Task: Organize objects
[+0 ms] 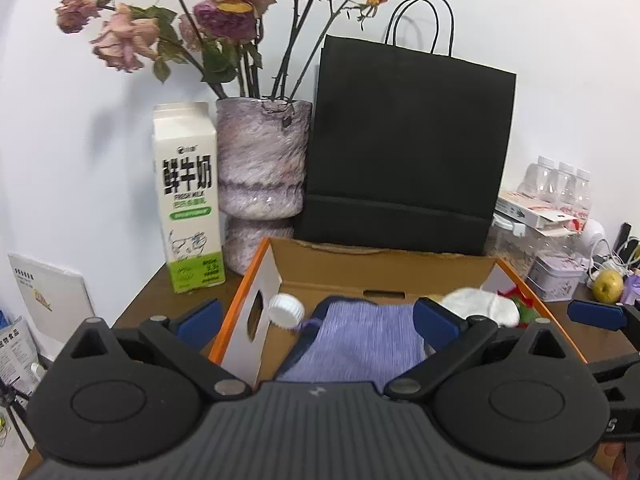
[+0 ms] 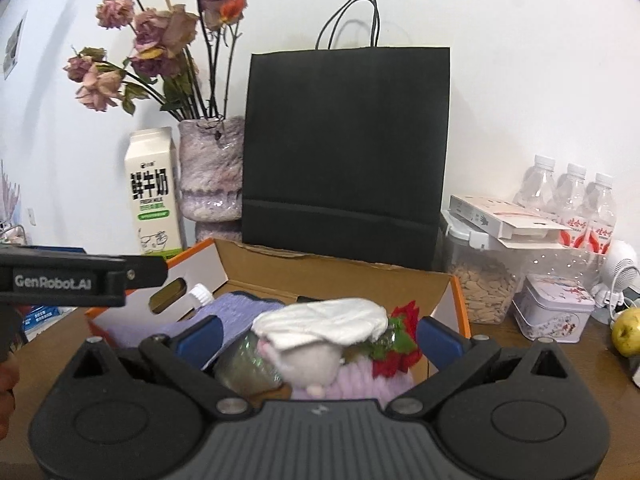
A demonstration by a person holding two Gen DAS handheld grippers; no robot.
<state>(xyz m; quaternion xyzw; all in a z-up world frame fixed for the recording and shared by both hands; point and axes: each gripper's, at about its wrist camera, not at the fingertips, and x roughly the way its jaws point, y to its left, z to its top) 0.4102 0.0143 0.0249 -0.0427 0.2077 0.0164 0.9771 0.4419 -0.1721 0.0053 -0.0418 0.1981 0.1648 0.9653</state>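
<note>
Both grippers, left (image 1: 318, 318) and right (image 2: 319, 336), are held wide and empty above a crowded cardboard box (image 2: 340, 276); the white cloth (image 2: 324, 324) could be dislodged.

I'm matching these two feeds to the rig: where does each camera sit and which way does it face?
Left wrist: on the left gripper, looking forward over the cardboard box at the purple cloth; its open fingers and the right gripper's fingertip show.
Right wrist: on the right gripper, over the box's right part, facing the white cloth; the left gripper crosses at left.
Shared: black bag, milk carton, vase.
</note>
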